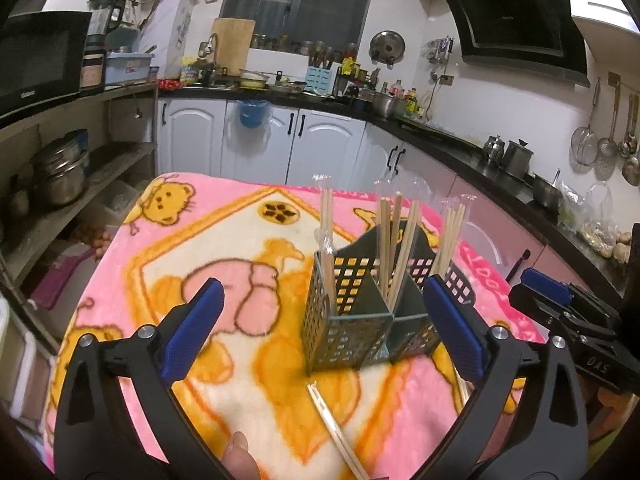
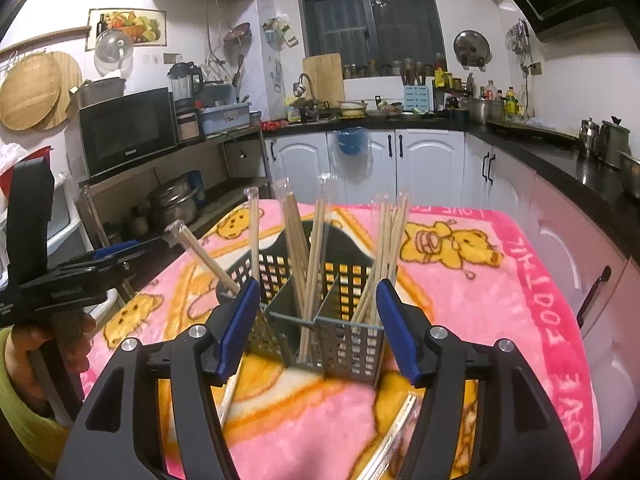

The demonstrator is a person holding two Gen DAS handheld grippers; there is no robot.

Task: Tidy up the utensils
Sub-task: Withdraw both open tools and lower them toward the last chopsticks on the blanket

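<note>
Holder: a dark green perforated utensil holder (image 2: 320, 320) stood upright on the pink cartoon blanket (image 2: 500, 320), split into several compartments.
Sorted so far: wrapped chopsticks (image 2: 308, 264) stood in the middle compartment, a bundle (image 2: 386, 256) in the right one and a single pair (image 2: 253, 232) at the far left — most of the job looked done.
Still loose: one wrapped pair (image 1: 336, 428) lay flat on the blanket in front of the holder, and another wrapped pair (image 2: 390, 440) lay just under the right claw; these were what remained, as far as the views showed.
Left gripper (image 1: 320, 328): jaws spread wide and empty in its own camera, hovering above the loose pair, with the holder just ahead between the blue pads (image 1: 192, 328).
Odd stick: in the right view a chopstick (image 2: 204, 256) slanted from near the left claw toward the holder's left corner — possibly leaning there rather than held; the angle was too poor to say.
Right gripper (image 2: 318, 328): jaws spread and empty, straddling the near face of the holder without clearly touching it.
Progress: late stage, two loose pairs to place.
</note>
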